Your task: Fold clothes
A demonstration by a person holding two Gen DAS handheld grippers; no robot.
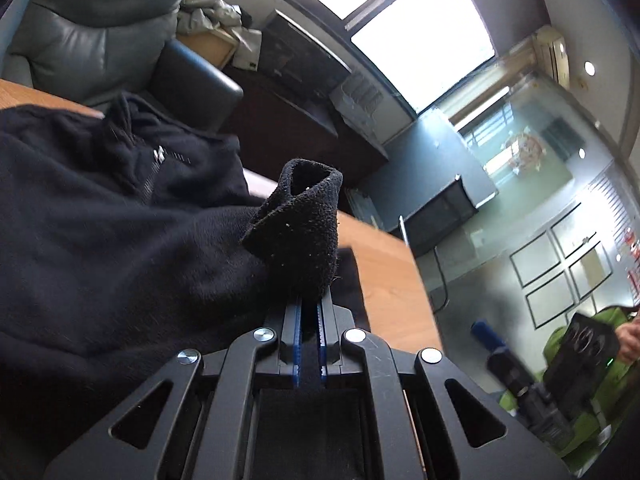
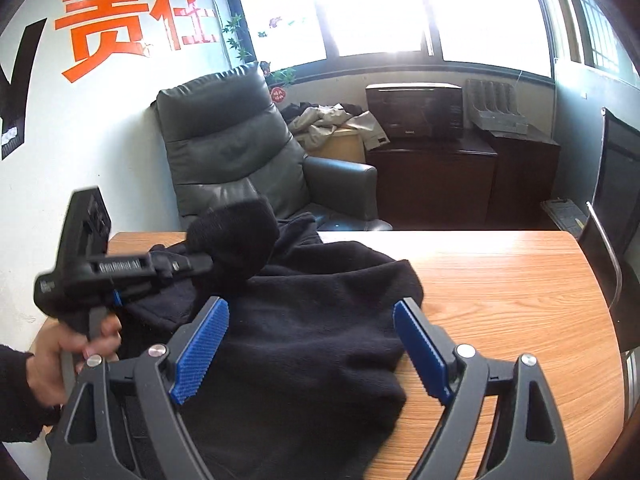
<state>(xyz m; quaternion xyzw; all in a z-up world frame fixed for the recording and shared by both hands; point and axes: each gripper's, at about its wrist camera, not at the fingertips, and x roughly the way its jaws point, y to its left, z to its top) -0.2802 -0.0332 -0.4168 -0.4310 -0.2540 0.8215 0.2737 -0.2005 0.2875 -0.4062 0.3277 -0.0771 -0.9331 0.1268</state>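
Note:
A black fleece zip jacket (image 2: 304, 328) lies bunched on the wooden table (image 2: 500, 292); it also fills the left of the left wrist view (image 1: 120, 240). My left gripper (image 1: 308, 300) is shut on a sleeve cuff (image 1: 300, 224) of the jacket and holds it lifted above the table. In the right wrist view the same gripper (image 2: 200, 266) shows at the left with the cuff (image 2: 236, 228) in it. My right gripper (image 2: 310, 312) is open and empty, hovering over the jacket's body, its blue pads (image 2: 202, 348) wide apart.
A grey leather armchair (image 2: 240, 152) stands behind the table. Dark wooden cabinets (image 2: 432, 172) with a heap of clothes (image 2: 332, 124) line the window wall. A chair back (image 2: 608, 256) is at the table's right edge. Bare tabletop lies right of the jacket.

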